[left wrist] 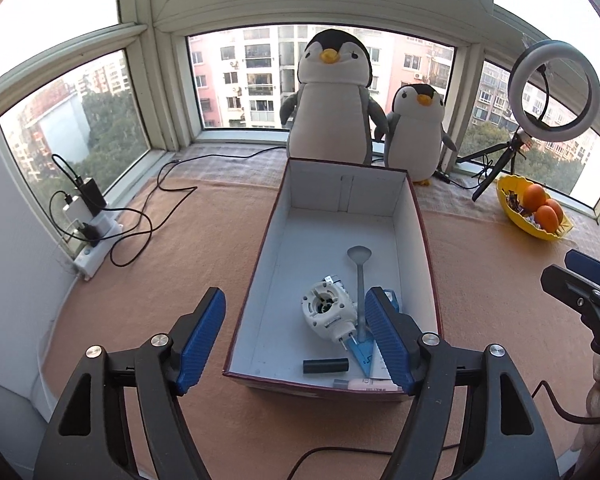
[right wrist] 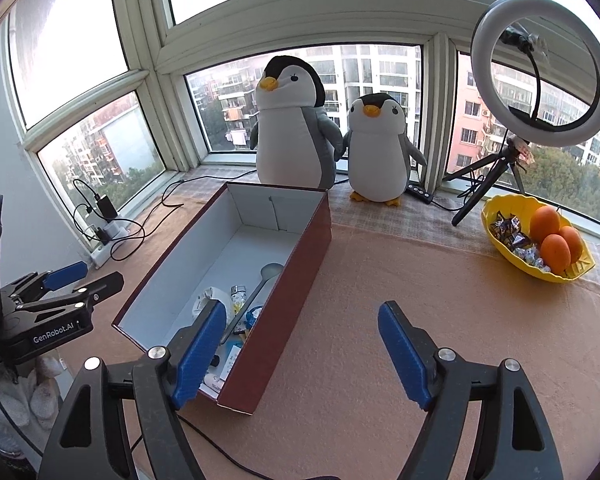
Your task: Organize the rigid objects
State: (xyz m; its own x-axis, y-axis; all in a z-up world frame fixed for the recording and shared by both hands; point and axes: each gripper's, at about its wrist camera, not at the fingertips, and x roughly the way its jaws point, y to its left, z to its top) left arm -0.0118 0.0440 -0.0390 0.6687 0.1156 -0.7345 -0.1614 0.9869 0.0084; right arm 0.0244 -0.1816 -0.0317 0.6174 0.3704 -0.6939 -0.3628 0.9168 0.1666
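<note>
both my grippers are empty and spread wide. my left gripper (left wrist: 296,336) hangs over the near end of the cardboard box (left wrist: 420,216), its jaws well apart with nothing between the blue pads. my right gripper (right wrist: 302,350) hovers above the bare peach mat (right wrist: 440,320) just right of the box, equally open and holding nothing.

the rigid things all sit inside the box, bunched at the near end: a white round plastic part (left wrist: 328,312), a grey spoon (left wrist: 359,264) lying lengthwise beside it, a blue triangular ruler (left wrist: 362,354), a black cylinder (left wrist: 325,366) and a pale tube (left wrist: 366,385) against the near wall. i see nothing loose on the mat, so i judge the gathering is close to finished or finished.

if tidying inside is what remains, i'd come down from straight above, as the walls are tall and my fingers wide. the spoon and ruler touch or overlap the white part, so i'd grip the spoon by its handle, clear of the others. the yellow bowl (right wrist: 500,240) of oranges is not part of this, i think.
</note>
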